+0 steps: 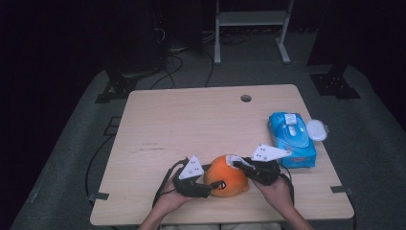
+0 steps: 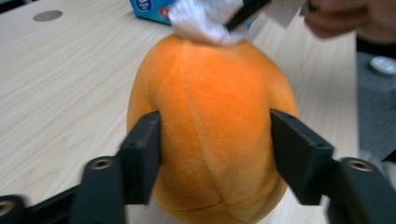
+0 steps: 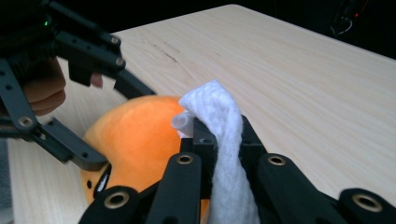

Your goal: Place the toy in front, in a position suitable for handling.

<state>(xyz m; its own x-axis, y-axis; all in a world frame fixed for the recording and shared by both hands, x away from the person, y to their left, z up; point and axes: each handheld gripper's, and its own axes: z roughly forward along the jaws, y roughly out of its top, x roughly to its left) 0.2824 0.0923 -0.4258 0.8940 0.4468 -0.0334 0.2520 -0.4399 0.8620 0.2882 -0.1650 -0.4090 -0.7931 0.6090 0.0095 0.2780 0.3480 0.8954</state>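
Observation:
An orange plush toy (image 1: pixel 229 178) lies near the table's front edge. My left gripper (image 2: pixel 215 140) has a black jaw pressed on each side of the plush toy (image 2: pixel 210 84). In the high view the left gripper (image 1: pixel 213 184) meets the toy from the left. My right gripper (image 3: pixel 223 135) is shut on a white wipe (image 3: pixel 219 121), which sticks up between its jaws. The right gripper (image 1: pixel 239 164) holds the wipe (image 1: pixel 234 159) against the toy's top right. In the left gripper view the wipe (image 2: pixel 205 21) rests on the toy's far end.
A blue pack of wipes (image 1: pixel 291 139) lies at the table's right side, just behind the right hand, with a white lid (image 1: pixel 317 130) beside it. A cable hole (image 1: pixel 246 98) sits near the table's far edge. Bare wood (image 1: pixel 191 124) spans the middle and left.

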